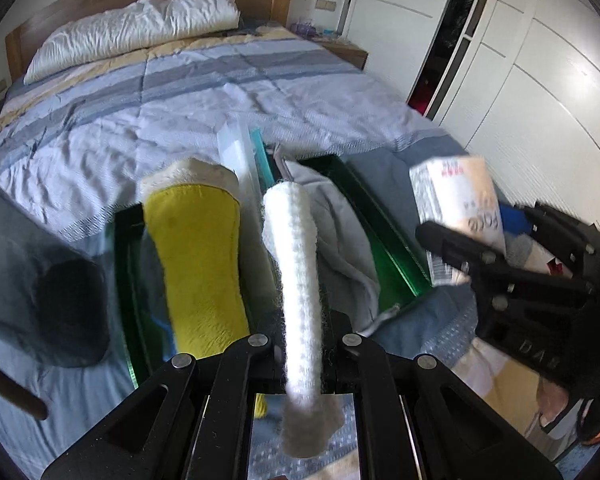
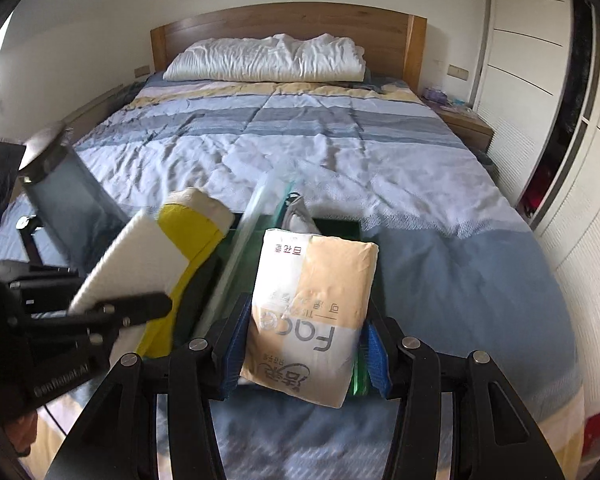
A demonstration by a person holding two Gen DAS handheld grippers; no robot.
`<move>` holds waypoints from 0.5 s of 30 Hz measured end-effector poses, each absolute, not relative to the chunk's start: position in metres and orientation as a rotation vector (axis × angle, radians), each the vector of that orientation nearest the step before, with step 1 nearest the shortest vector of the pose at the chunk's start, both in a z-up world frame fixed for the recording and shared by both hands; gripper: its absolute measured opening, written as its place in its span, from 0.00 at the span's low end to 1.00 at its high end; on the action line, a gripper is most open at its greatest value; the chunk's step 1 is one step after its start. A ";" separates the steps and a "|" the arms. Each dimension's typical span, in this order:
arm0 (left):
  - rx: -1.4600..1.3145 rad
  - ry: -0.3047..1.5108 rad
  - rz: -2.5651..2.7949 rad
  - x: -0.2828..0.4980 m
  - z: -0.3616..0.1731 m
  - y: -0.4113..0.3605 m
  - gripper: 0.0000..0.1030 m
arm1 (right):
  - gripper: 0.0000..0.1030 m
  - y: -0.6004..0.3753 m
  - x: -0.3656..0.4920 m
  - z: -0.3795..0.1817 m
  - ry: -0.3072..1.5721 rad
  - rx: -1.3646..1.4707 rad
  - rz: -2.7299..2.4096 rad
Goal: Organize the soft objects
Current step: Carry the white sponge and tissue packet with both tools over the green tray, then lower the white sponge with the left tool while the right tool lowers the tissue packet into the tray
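**Two soft things on their way to the green bin**

The left claw (image 1: pixel 302 360) squeezes a rolled white knit cloth (image 1: pixel 298 264) between its two fingers. The roll sticks out ahead of the claw and hangs over the green bin (image 1: pixel 384 224) on the bed (image 1: pixel 140 120). Just to the left of the roll, inside the bin, stands a yellow and cream plush thing (image 1: pixel 196 256). Under the roll and a bit to its right lies a gray cloth (image 1: pixel 340 224).

The right claw (image 2: pixel 302 356) holds a soft tissue pack (image 2: pixel 312 312) between its blue pads (image 2: pixel 230 356). The pack sits just ahead of this claw, over the near edge of the bin.

It looks like the putting-in step: both things are held up and not yet set down. Next, I think each claw has to go lower into a free spot in the bin and then open. The roll needs the gap between the yellow plush and the gray cloth. The pack needs room on the right side.

Some things are hard to see. The picture is blurry where the claws are. A clear sheet or divider (image 1: pixel 240 152) stands in the middle of the bin, but I cannot tell what it is. The bottom of the bin is hidden. A dark gray shape (image 1: pixel 56 280) far left of the left claw is too fuzzy to name.
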State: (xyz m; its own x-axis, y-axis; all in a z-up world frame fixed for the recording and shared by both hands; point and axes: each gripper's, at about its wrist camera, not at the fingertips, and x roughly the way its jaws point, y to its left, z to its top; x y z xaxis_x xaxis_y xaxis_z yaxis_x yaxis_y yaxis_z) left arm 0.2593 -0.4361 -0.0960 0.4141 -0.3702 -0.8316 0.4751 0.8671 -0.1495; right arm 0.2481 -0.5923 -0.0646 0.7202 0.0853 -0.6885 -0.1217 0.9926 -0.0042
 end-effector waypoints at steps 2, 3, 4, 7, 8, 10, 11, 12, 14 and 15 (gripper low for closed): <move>0.113 1.027 -0.524 0.263 -0.103 -0.440 0.05 | 0.48 -0.598 0.262 -0.072 0.774 -0.059 0.124; 0.106 1.034 -0.525 0.265 -0.107 -0.441 0.05 | 0.48 -0.598 0.266 -0.073 0.779 -0.064 0.126; 0.102 1.037 -0.523 0.264 -0.109 -0.441 0.05 | 0.48 -0.600 0.273 -0.078 0.792 -0.073 0.138; 0.101 1.041 -0.525 0.264 -0.113 -0.445 0.05 | 0.49 -0.595 0.292 -0.088 0.818 -0.095 0.163; 0.102 1.042 -0.523 0.264 -0.115 -0.447 0.05 | 0.49 -0.596 0.298 -0.092 0.833 -0.098 0.176; 0.096 1.048 -0.518 0.266 -0.119 -0.450 0.05 | 0.49 -0.596 0.307 -0.099 0.853 -0.110 0.187; 0.095 1.048 -0.517 0.266 -0.120 -0.451 0.05 | 0.49 -0.597 0.312 -0.104 0.864 -0.114 0.191; 0.096 1.047 -0.516 0.266 -0.121 -0.452 0.05 | 0.49 -0.598 0.316 -0.109 0.877 -0.116 0.198; 0.105 1.047 -0.510 0.266 -0.124 -0.454 0.05 | 0.49 -0.596 0.323 -0.114 0.888 -0.127 0.198; 0.111 1.045 -0.505 0.265 -0.125 -0.455 0.05 | 0.49 -0.596 0.326 -0.116 0.893 -0.129 0.201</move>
State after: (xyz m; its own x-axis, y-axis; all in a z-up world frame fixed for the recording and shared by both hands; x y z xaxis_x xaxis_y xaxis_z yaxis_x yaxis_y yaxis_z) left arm 0.2651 -0.4547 -0.1250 0.3997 -0.3459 -0.8489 0.4497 0.8810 -0.1473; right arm 0.3261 -0.5956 -0.1161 0.6099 0.1198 -0.7834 -0.2275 0.9734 -0.0282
